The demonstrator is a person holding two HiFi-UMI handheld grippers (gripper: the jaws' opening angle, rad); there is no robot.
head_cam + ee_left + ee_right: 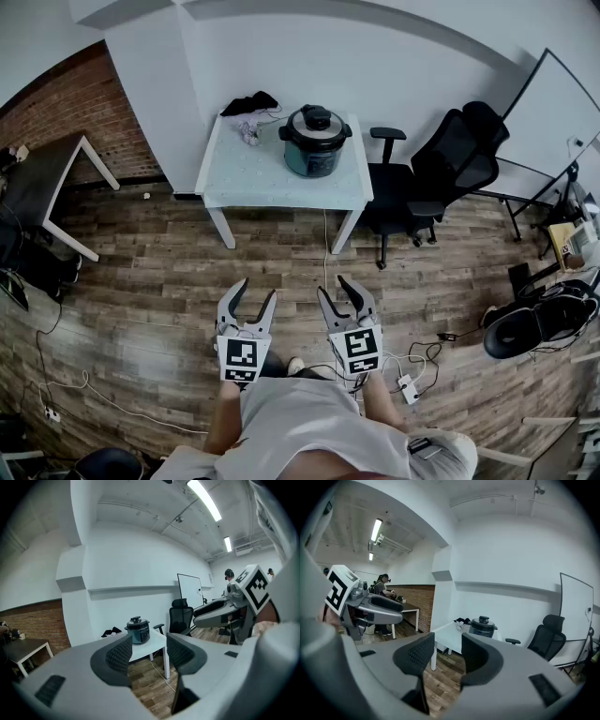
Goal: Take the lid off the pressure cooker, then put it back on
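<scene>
Nothing is begun yet: the lid (317, 119) sits on the pressure cooker (314, 155) on the white table (253, 178), well apart from the left gripper (258, 289) and right gripper (332, 286), both slightly parted and empty.

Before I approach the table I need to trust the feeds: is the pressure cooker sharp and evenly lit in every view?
Head view: pressure cooker sharp, even light, no glare, fisheye bends the room's edges. Left gripper view: it is small but clear; ceiling lights blow out overhead. Right gripper view: it is clear, black vignette around the frame.
</scene>
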